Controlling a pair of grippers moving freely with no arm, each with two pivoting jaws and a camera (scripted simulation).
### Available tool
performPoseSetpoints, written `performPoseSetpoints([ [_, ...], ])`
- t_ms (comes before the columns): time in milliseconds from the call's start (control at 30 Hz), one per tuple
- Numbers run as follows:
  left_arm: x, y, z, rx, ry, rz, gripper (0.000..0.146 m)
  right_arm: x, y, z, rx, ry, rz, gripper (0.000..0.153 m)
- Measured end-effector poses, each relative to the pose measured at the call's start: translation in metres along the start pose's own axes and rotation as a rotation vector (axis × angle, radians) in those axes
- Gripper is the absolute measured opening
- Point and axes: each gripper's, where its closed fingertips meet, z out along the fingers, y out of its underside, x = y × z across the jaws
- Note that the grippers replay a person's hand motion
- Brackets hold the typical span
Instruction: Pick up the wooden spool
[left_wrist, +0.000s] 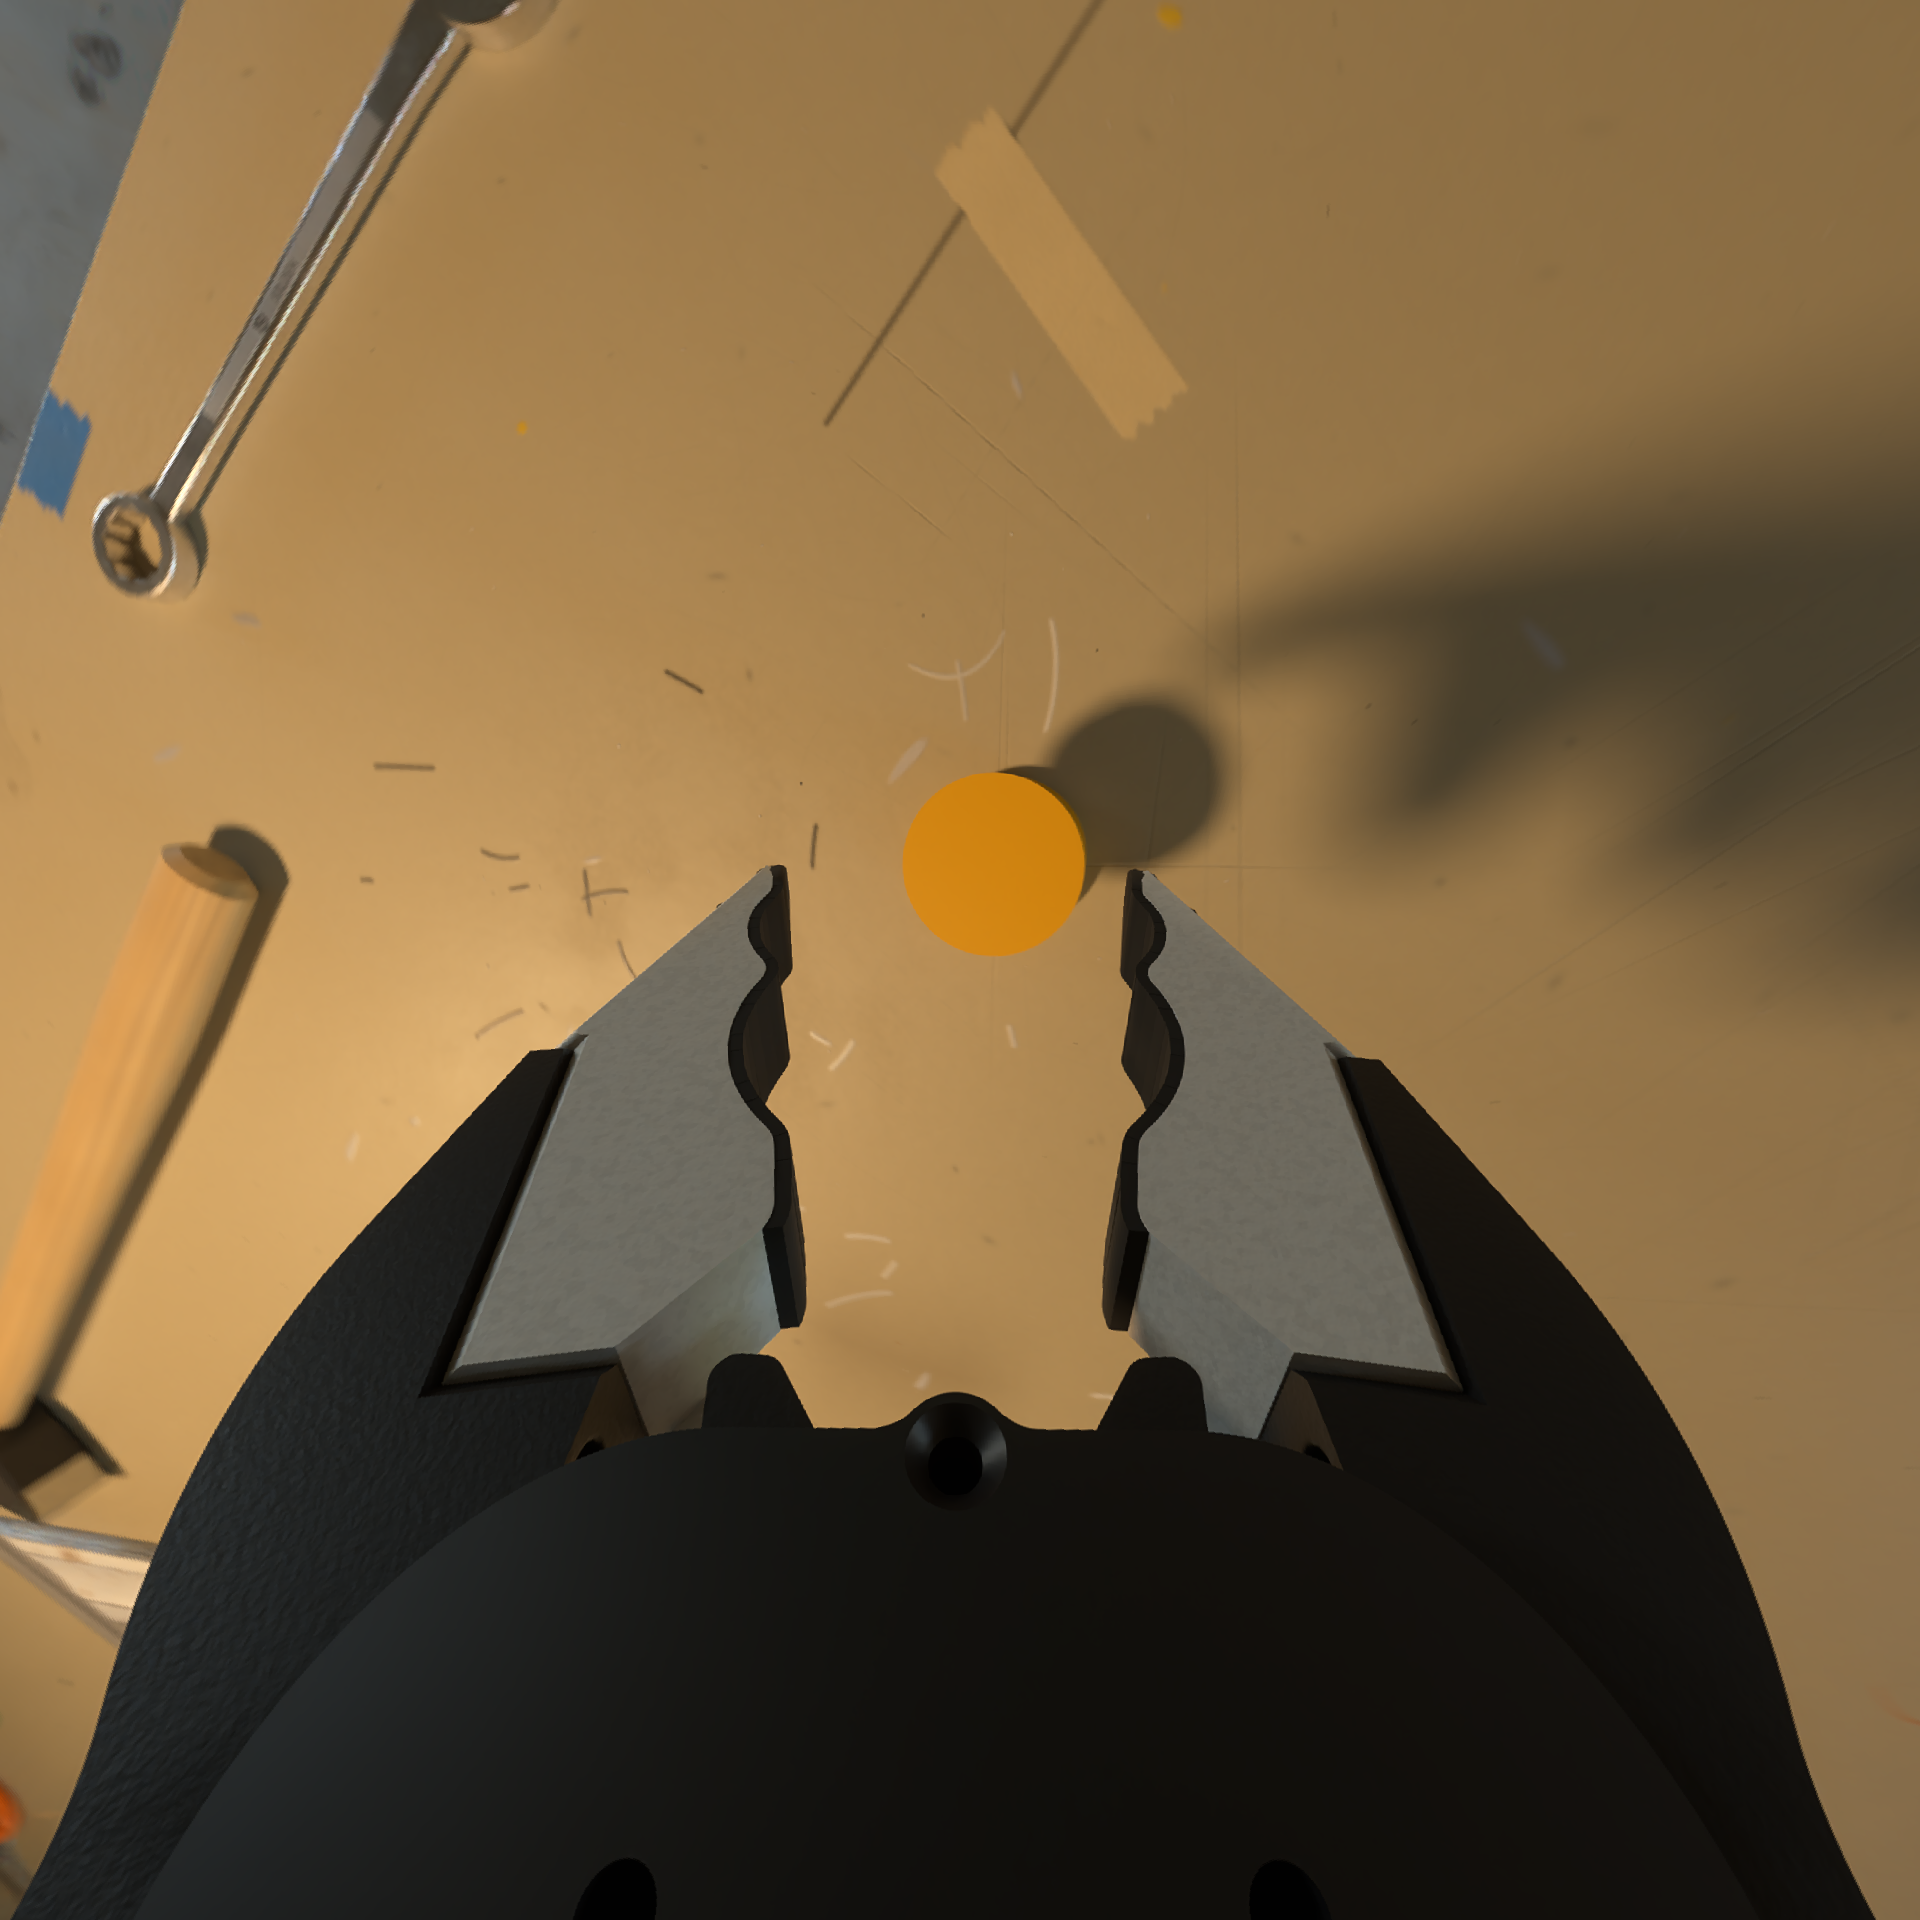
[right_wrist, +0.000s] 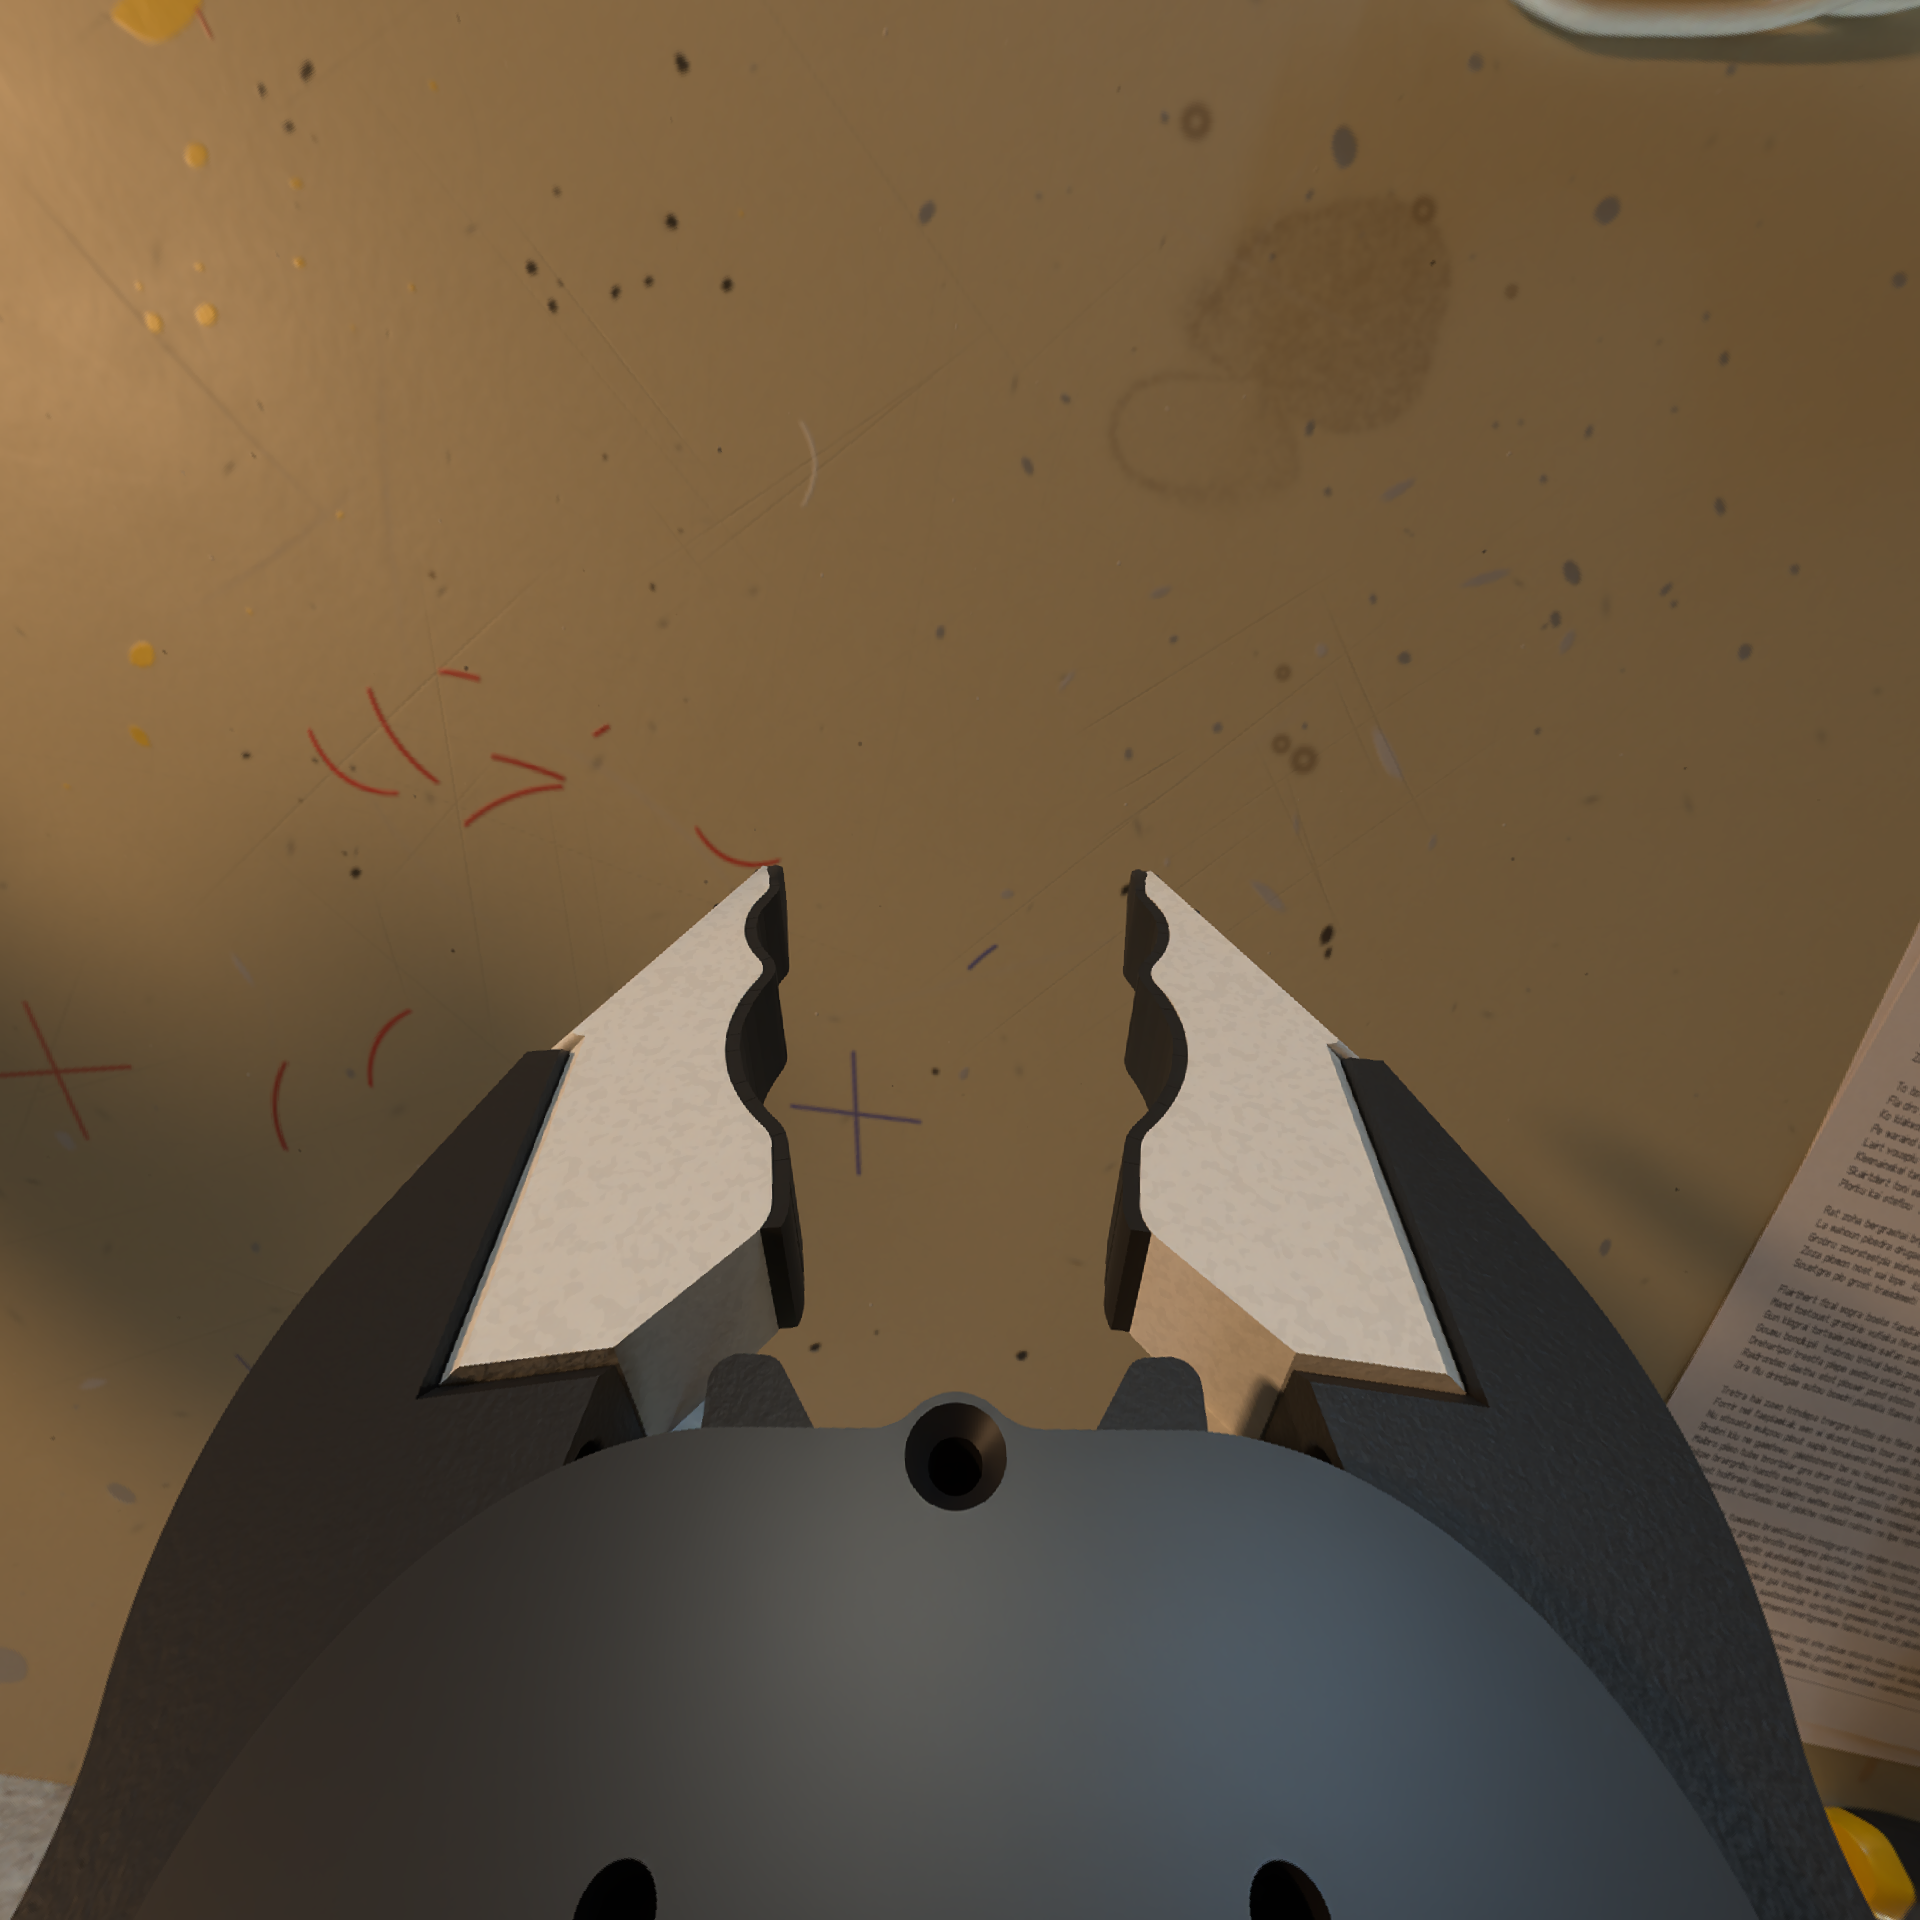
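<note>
The spool (left_wrist: 993, 862) shows in the left wrist view as an orange round top seen from straight above, standing on the tan workbench. My left gripper (left_wrist: 954, 878) is open and hovers above it, the spool lying between and just beyond the fingertips, closer to the right finger (left_wrist: 1195, 997). Nothing is held. My right gripper (right_wrist: 954, 878) is open and empty over a bare, speckled part of the bench; the spool does not show in the right wrist view.
A steel wrench (left_wrist: 281, 281) lies at the upper left and a hammer with a wooden handle (left_wrist: 125, 1101) at the left. A strip of masking tape (left_wrist: 1060, 272) is stuck beyond the spool. A printed sheet (right_wrist: 1829, 1403) lies at the right; a pale rim (right_wrist: 1704, 15) shows at the top.
</note>
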Motion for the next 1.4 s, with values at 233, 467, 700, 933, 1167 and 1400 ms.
performPoseSetpoints([
  [233, 0.007, 0.018, 0.031, -0.070, 0.076, 0.094, 0.064, -0.006, 0.002, 0.009, -0.043, -0.004, -0.044, 0.066],
  [467, 0.010, 0.026, 0.047, -0.121, 0.097, 0.114, 0.063, -0.012, 0.003, 0.013, -0.071, 0.018, -0.112, 0.065],
  [700, 0.007, 0.035, 0.057, -0.187, 0.090, 0.098, 0.062, -0.018, 0.003, 0.015, -0.079, -0.001, -0.123, 0.062],
  [933, 0.010, 0.030, 0.060, -0.176, 0.121, 0.081, 0.055, -0.022, 0.004, 0.017, -0.089, -0.006, -0.145, 0.062],
  [1167, 0.009, 0.024, 0.055, -0.166, 0.115, 0.057, 0.051, -0.023, 0.003, 0.015, -0.088, -0.002, -0.162, 0.062],
  [1400, -0.006, -0.018, 0.000, 0.090, 0.021, -0.065, 0.051, -0.012, -0.010, -0.008, -0.001, 0.110, -0.130, 0.060],
])
